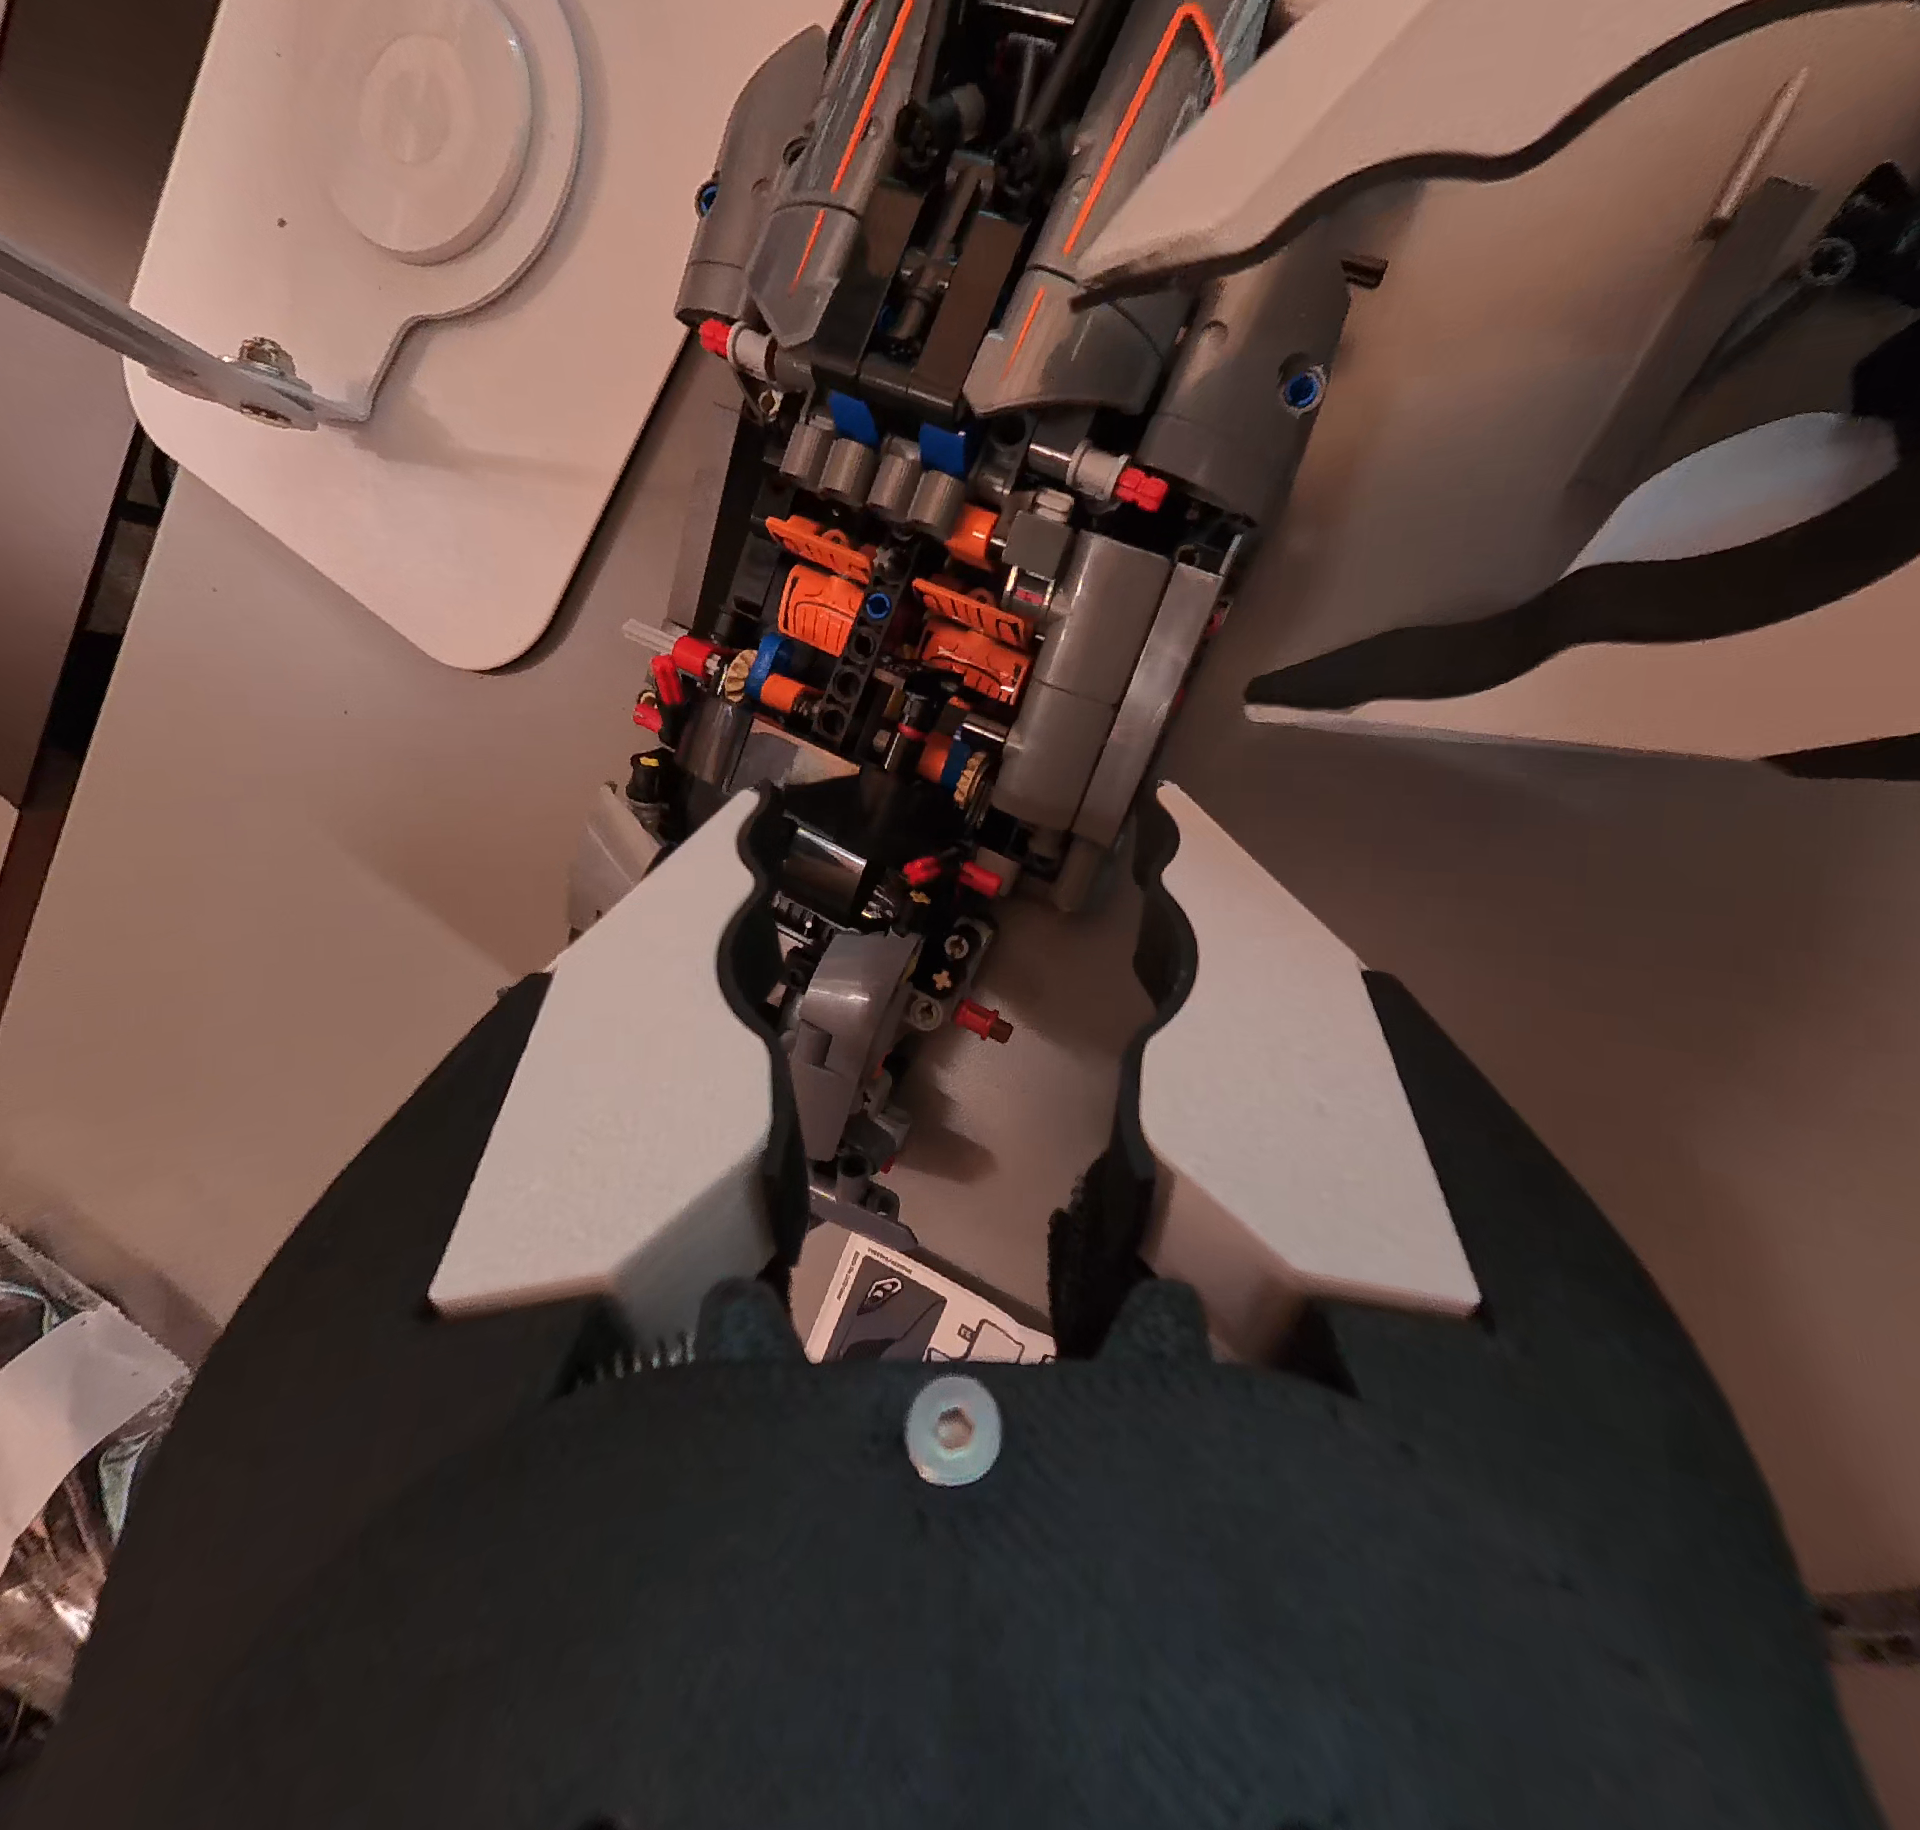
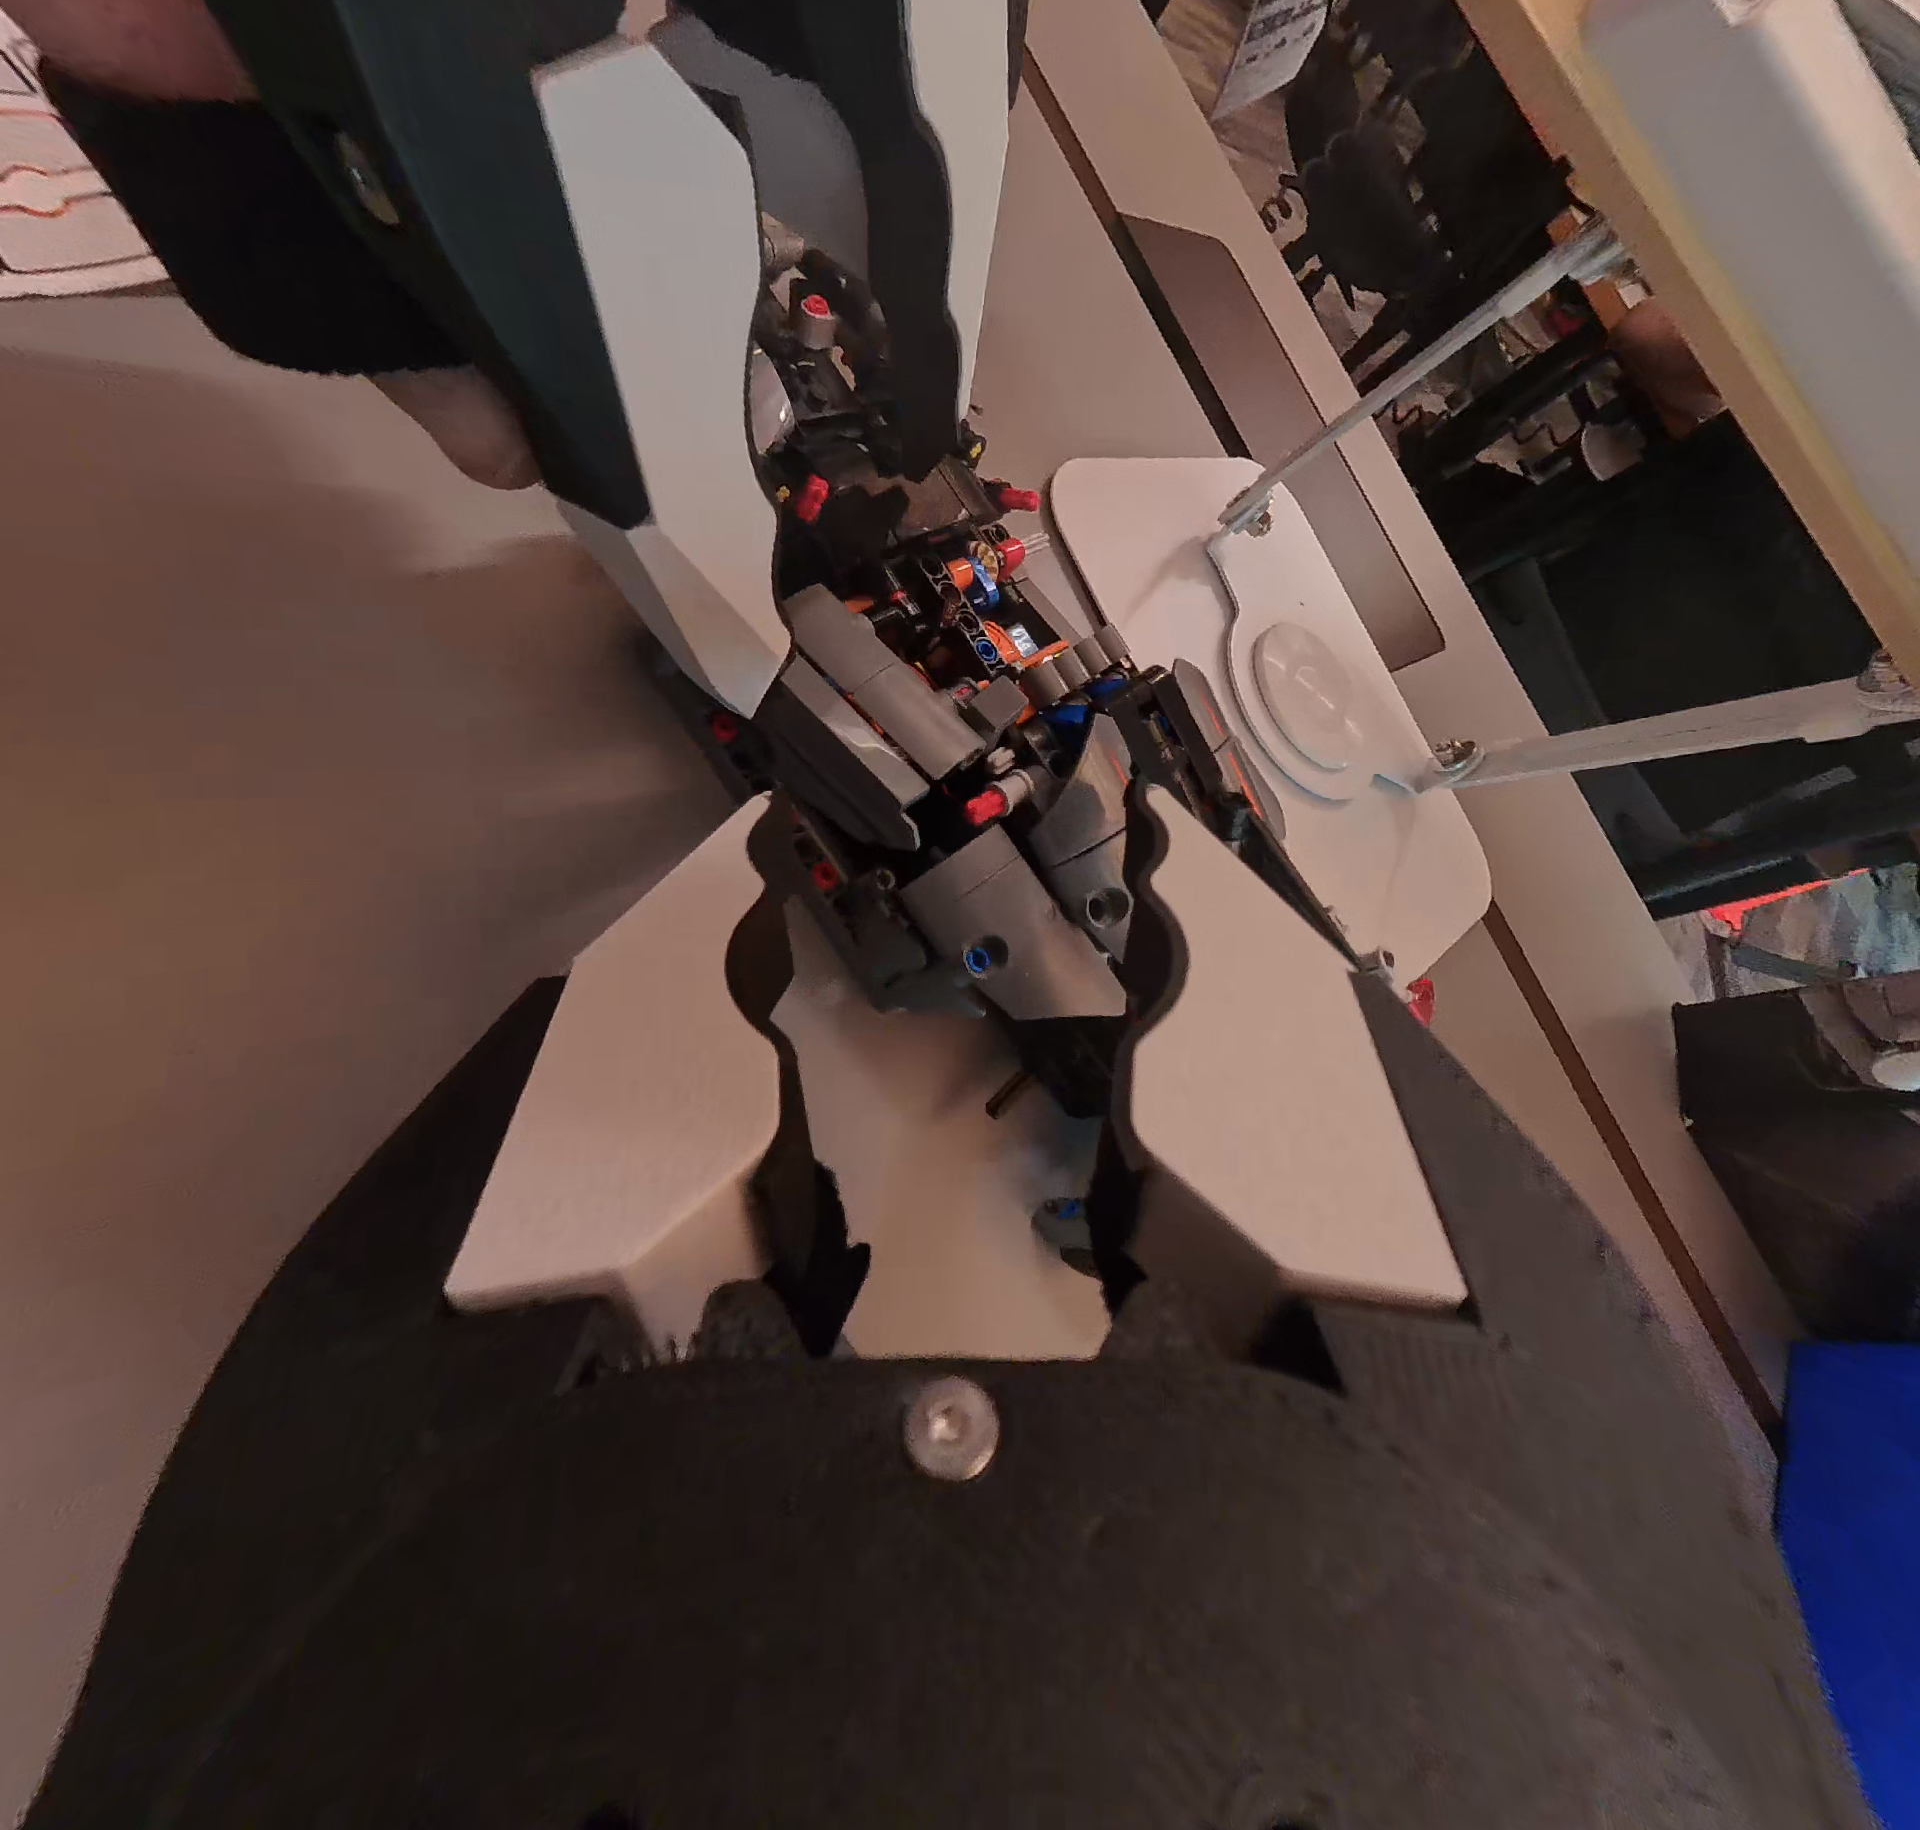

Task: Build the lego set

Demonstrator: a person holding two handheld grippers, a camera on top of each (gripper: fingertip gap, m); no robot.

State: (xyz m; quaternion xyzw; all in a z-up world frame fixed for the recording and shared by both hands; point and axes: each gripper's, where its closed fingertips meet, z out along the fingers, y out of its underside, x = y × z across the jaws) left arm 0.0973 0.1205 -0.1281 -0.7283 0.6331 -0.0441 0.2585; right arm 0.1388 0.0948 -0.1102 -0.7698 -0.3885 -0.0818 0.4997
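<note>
A dark grey Lego car (image 1: 935, 585) with orange lines, orange engine parts and red and blue pins is held over the pale table (image 1: 312, 897). My left gripper (image 1: 958, 798) is shut on its narrow end, with black and grey parts between the white fingers. In the right wrist view the left gripper (image 2: 847, 554) comes in from the top onto the far end of the car (image 2: 987, 907). My right gripper (image 2: 953, 798) is closed around the grey side panels. It also shows in the left wrist view (image 1: 1164, 481), at the car's right side.
A white plate (image 1: 395, 170) on thin metal rods lies on the table to the left of the car, and shows again in the right wrist view (image 2: 1299, 700). An instruction booklet (image 1: 914, 1313) lies under my left gripper. Plastic bags (image 1: 52, 1417) sit at the lower left. The table edge (image 2: 1299, 326) runs along the right.
</note>
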